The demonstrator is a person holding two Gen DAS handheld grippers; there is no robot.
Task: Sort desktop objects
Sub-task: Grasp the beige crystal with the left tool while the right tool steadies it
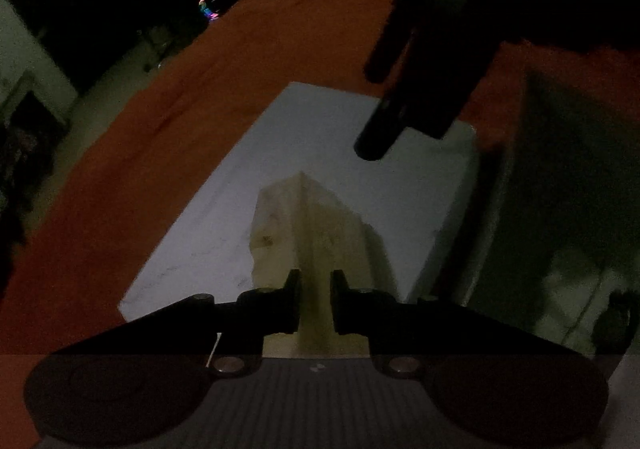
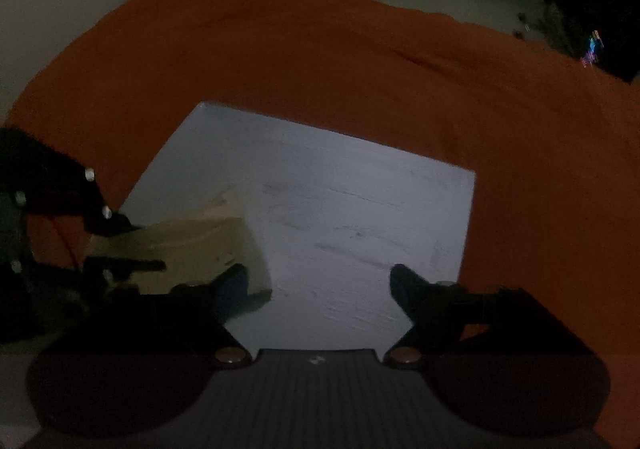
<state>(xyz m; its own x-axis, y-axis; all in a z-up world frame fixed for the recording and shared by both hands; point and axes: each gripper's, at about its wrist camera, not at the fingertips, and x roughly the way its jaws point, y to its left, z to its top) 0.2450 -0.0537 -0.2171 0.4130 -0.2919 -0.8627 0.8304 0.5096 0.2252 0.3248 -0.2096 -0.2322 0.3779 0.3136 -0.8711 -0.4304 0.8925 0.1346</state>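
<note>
The room is dim. A pale beige block (image 1: pixel 288 217) with a sharp ridge sits over a white board (image 1: pixel 208 233). My left gripper (image 1: pixel 316 289) is shut on the block's near end, its pads pressing both sides of the ridge. In the right wrist view the same block (image 2: pixel 192 245) lies at the board's left side, with the left gripper (image 2: pixel 146 246) clamped on it from the left. My right gripper (image 2: pixel 318 277) stands open over the white board (image 2: pixel 340 209) with nothing between its fingers. From the left wrist view the right gripper (image 1: pixel 372 115) hangs above the board's far end.
An orange cloth (image 2: pixel 320 61) covers the table under the board. A dark open-topped bin (image 1: pixel 560 209) stands right of the board in the left wrist view. Beyond the table's far edge are grey floor and dark furniture (image 1: pixel 120 9).
</note>
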